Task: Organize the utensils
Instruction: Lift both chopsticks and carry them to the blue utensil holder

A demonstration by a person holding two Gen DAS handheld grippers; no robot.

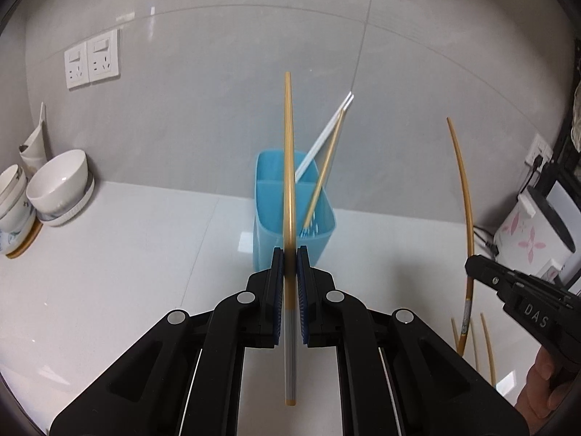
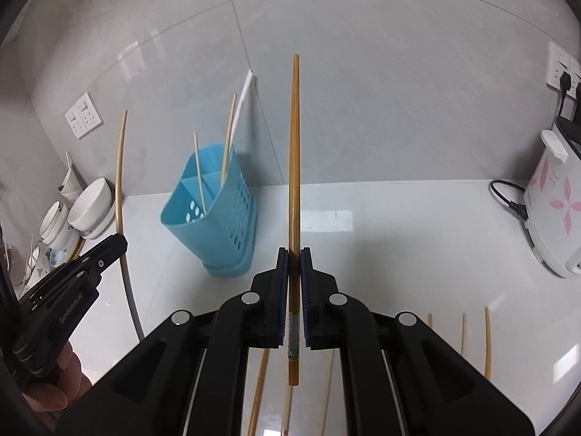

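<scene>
My left gripper [image 1: 290, 254] is shut on a yellow chopstick [image 1: 288, 145] with a grey ribbed end, which stands upright in front of the blue utensil holder [image 1: 270, 200]. The holder has a white pair of chopsticks [image 1: 326, 134] and a wooden one [image 1: 323, 181] leaning in it. My right gripper [image 2: 294, 254] is shut on a brown chopstick [image 2: 295, 145], also upright, to the right of the holder [image 2: 225, 218]. Each gripper shows in the other's view: the right [image 1: 472, 265] and the left [image 2: 121, 241], both held above the white counter [image 1: 145, 254].
Several loose chopsticks [image 2: 488, 341] lie on the counter near the front. White bowls [image 1: 58, 185] stand at the far left by the wall. A white rice cooker [image 2: 552, 210] with a black cable stands at the right. Wall sockets [image 1: 92, 61] are behind.
</scene>
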